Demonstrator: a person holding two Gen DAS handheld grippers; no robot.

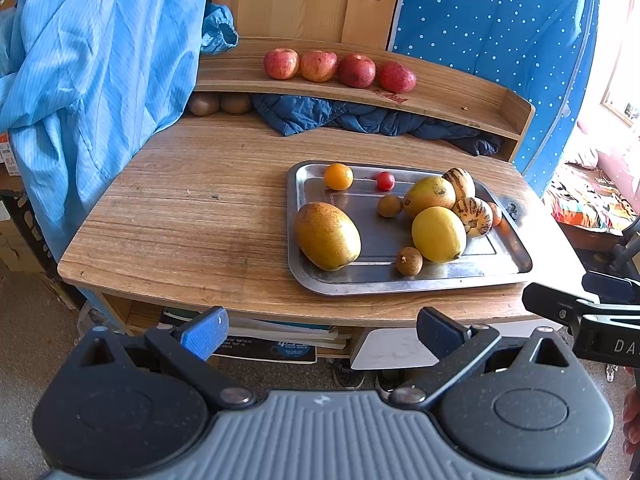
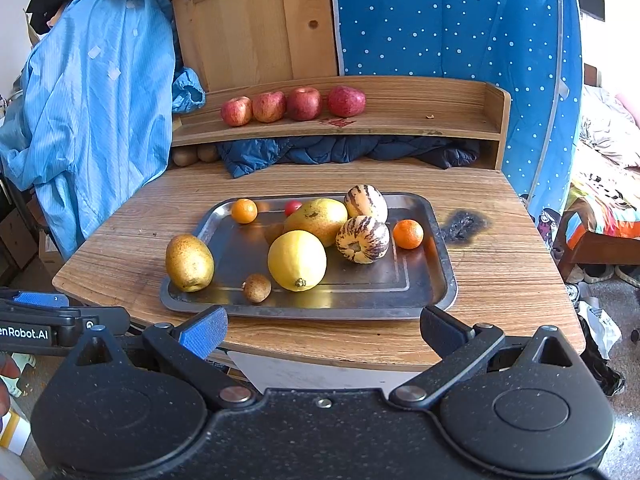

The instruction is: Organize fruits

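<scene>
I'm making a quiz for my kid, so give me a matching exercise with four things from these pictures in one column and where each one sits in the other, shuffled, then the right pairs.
Things:
1. apples
2. lemon
3. blue quilted cloth
4. scorch mark

Places:
A. on the bare tabletop, right of the tray
B. under the shelf
C. in a row on the shelf
D. on the tray

Pairs: 1-C, 2-D, 3-B, 4-A

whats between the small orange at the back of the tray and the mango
A small red tomato sits between the orange and the mango, clearest in the left wrist view.
</scene>
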